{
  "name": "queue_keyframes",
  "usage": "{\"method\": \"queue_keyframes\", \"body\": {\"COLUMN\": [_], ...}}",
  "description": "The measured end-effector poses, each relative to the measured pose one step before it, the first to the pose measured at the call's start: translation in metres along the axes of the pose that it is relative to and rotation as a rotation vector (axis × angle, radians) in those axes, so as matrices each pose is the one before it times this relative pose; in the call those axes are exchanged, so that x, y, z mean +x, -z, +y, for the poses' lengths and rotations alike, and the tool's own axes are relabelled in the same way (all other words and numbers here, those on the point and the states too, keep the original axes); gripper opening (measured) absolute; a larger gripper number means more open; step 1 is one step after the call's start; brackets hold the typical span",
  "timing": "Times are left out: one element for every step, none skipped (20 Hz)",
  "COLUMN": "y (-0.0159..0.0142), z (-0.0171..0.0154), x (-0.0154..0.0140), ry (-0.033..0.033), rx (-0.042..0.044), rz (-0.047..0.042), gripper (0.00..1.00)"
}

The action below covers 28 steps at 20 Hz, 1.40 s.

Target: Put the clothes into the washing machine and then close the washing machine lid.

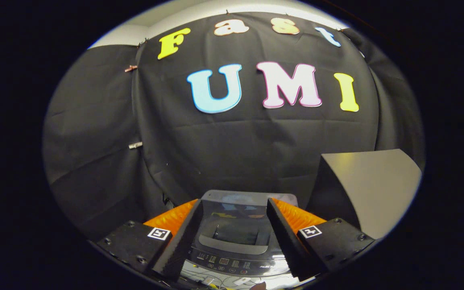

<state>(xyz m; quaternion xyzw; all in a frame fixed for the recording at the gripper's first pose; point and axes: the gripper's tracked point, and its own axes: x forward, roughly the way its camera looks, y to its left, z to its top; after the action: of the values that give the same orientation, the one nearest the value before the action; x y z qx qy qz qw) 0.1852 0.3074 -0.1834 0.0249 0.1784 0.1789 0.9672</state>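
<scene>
Gripper view: the washing machine [232,241] sits directly ahead and below, framed between the fingers. The tool [234,209] is spread wide, holding nothing. The lid [234,231] looks shut.

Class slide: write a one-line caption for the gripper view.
Open tongs frame a small dark grey top-loading washing machine with its glossy lid shut.

A recording booth set up as a laundry corner: black cloth [256,153] pinned up as the back wall with clips [135,145], a small top-loading washing machine [236,237] in front of it, a grey panel [371,185] beside it.
</scene>
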Motion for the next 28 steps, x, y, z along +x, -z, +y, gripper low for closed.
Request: {"method": "queue_keyframes", "body": {"y": [-0.01121,-0.00942,-0.00935,-0.00999,-0.01007,-0.00938,-0.00563,-0.00574,-0.00433,-0.00477,-0.00456,-0.00394,-0.00470,-0.00018,0.00066,0.00122,-0.00154,-0.00413,-0.00302,-0.00286,-0.00124,-0.00166,-0.00227,-0.00183,-0.00219,-0.00067,-0.00132,-0.00236], "z": [-0.00213,-0.00433,-0.00502,-0.00901,-0.01154,-0.01245,-0.01398,-0.01154,-0.01360,-0.01371,-0.01574,-0.01307,-0.01117,-0.01061,-0.00978,-0.00915,-0.00488,-0.00440,-0.00525,-0.00325,-0.00222,-0.00031,0.00073,0.00054,0.00023,0.00053,0.00210,0.00467], "x": [-0.01376,-0.01481,-0.01533,-0.01499,-0.01471,-0.01313,-0.01302,-0.01079,-0.01056,-0.01239,-0.01119,-0.01006,-0.00909,-0.00804,-0.00589,-0.00493,-0.00648,-0.00605,-0.00475,-0.00283,-0.00328,-0.00367,-0.00180,-0.00200,-0.00114,-0.00105,-0.00025,-0.00263], "ry": [0.00109,0.00464,0.00604,0.01485,0.02433,0.02353,0.02680,0.02366,0.02465,0.02640,0.03107,0.02385,0.01946,0.02119,0.01848,0.02051,0.00751,0.00957,0.01401,0.01079,0.00752,0.00274,-0.00238,0.00396,0.00065,0.00044,-0.00418,-0.00398], "rx": [0.00170,-0.00132,-0.00352,-0.00677,-0.00783,-0.01305,-0.00434,0.00582,0.00103,-0.00232,0.00169,0.01146,0.00917,0.00181,0.00145,0.00413,0.00795,0.00147,-0.00373,-0.00497,-0.00167,0.00527,0.00697,0.00050,-0.00629,-0.00846,-0.00130,0.00209], "rz": [-0.03312,-0.03012,-0.02841,-0.02990,-0.02840,-0.01814,-0.00905,-0.00445,-0.00355,-0.00488,-0.01022,-0.00962,-0.01477,-0.00508,0.00252,0.00740,-0.00024,-0.00646,-0.00852,-0.00449,-0.00041,0.00102,-0.00213,-0.00108,-0.00648,-0.00153,-0.00469,-0.00181], "gripper": [1.00,1.00,1.00,1.00,1.00,1.00,0.99,0.99,1.00,1.00,1.00,1.00,1.00,0.99,0.99,0.99,0.99,0.99,0.99,0.99,0.99,0.99,0.99,0.99,0.99,0.99,0.99,0.99]}}
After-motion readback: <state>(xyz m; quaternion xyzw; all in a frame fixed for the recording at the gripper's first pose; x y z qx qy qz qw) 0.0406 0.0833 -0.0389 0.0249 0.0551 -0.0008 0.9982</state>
